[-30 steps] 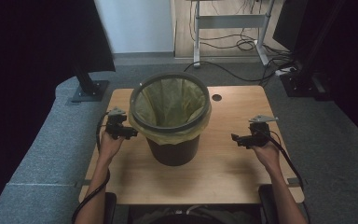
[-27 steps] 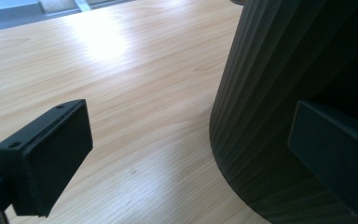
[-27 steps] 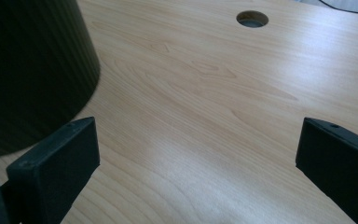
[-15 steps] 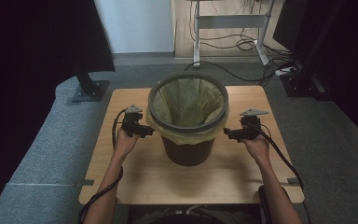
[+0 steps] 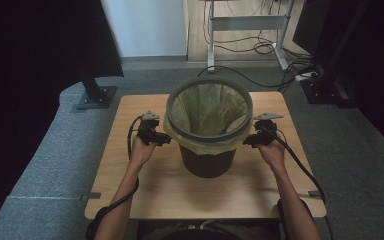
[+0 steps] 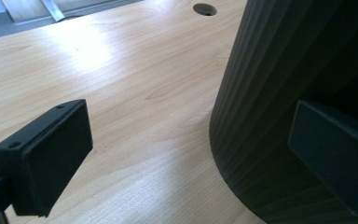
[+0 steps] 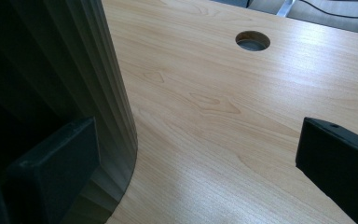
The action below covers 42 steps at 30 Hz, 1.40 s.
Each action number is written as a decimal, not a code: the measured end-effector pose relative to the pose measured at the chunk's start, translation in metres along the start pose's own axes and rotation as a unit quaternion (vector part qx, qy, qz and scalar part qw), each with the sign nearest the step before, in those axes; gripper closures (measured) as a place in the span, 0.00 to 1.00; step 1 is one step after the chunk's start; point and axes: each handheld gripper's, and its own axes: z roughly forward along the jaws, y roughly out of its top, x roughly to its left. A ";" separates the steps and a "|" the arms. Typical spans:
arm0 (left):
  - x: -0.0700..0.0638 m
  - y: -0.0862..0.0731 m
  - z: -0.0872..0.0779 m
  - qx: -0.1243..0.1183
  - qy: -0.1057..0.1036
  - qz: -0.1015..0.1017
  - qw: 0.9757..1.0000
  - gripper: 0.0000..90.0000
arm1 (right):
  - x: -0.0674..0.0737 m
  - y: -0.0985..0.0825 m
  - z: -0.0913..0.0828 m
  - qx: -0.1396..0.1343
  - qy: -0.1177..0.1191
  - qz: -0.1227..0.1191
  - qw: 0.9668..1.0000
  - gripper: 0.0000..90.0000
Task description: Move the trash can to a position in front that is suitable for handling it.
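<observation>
Dark ribbed bin (image 5: 208, 145) with yellowish liner (image 5: 206, 107), standing mid-table (image 5: 130, 200), flanked closely by left gripper (image 5: 164, 138) and right gripper (image 5: 249, 141). Both sets of jaws spread wide, clamping nothing. No legible writing or branding anywhere.

We see the high view dim and soft, its dark corners swallowing detail, while in both gripper views daylight glares pale across the wooden table (image 6: 135, 93), the ribbed bin (image 7: 74, 70) falls into deep shadow, and the near jaws blur.
</observation>
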 end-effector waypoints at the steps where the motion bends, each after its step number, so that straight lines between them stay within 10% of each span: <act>1: -0.001 -0.001 -0.001 0.000 0.000 0.002 1.000 0.00 | 0.001 0.000 -0.001 -0.001 -0.001 -0.003 1.000 0.00; 26: -0.022 -0.030 -0.031 -0.003 -0.009 0.019 1.000 0.00 | 0.022 -0.016 -0.021 -0.008 0.018 -0.022 1.000 0.00; 42: 0.005 -0.074 -0.048 0.039 0.026 -0.010 0.999 0.00 | -0.002 -0.042 -0.047 0.024 0.001 -0.029 0.999 0.00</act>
